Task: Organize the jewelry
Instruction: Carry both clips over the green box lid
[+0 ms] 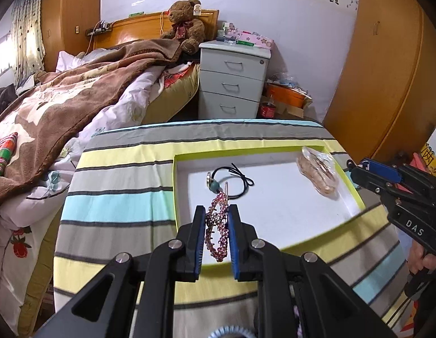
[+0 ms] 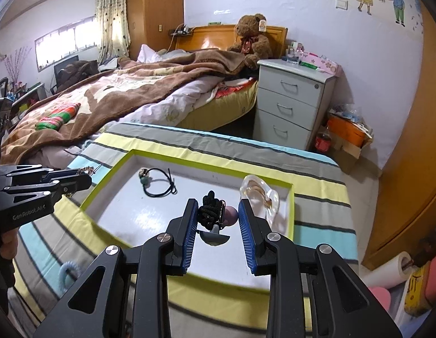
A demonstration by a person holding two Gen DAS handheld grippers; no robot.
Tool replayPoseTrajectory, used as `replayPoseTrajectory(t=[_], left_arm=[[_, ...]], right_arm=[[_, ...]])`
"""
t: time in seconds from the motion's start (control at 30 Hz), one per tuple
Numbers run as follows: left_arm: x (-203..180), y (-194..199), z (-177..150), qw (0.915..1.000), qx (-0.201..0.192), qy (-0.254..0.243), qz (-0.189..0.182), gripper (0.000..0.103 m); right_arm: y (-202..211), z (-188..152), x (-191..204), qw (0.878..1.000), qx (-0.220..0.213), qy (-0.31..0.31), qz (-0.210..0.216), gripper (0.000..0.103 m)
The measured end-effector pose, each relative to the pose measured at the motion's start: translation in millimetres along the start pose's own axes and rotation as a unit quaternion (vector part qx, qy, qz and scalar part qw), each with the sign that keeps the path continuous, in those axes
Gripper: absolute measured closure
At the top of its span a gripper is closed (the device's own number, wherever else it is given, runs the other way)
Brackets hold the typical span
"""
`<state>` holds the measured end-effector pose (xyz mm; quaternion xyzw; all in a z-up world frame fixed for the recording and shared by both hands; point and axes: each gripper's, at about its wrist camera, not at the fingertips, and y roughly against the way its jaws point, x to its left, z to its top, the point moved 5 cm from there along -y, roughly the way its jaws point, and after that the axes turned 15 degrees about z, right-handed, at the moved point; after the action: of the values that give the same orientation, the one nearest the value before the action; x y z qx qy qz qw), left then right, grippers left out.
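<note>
Each camera sits just behind its own gripper's fingers, looking forward and steeply down along them, close above the white tray (image 1: 189, 169) on the striped cloth (image 1: 119, 205). Both views share the tray, the bed (image 2: 119, 90) and the drawer cabinet (image 2: 294, 101) beyond the fingertips.

- left gripper (image 1: 216, 217) clamped on a pink beaded hair clip (image 1: 216, 232)
- white tray (image 1: 274, 211) below, with black hair tie (image 1: 232, 181) and clear packet (image 1: 319, 169) inside
</note>
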<state>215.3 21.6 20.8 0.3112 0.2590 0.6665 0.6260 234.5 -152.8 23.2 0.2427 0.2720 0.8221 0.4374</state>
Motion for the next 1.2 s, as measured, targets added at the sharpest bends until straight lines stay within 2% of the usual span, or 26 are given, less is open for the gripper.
replayPoseTrajectory(t=[0.63,1.2], left_arm=[[-8,-68,10,0.9987,0.050,0.012,0.008,0.087],[-14,-89,6,0.9976,0.068,0.008,0.014,0.086]], right_arm=[[-82,14,-18,0.998,0.063,-0.001,0.003,0.072],[-108,9,-21,0.995,0.101,0.009,0.002,0.072]])
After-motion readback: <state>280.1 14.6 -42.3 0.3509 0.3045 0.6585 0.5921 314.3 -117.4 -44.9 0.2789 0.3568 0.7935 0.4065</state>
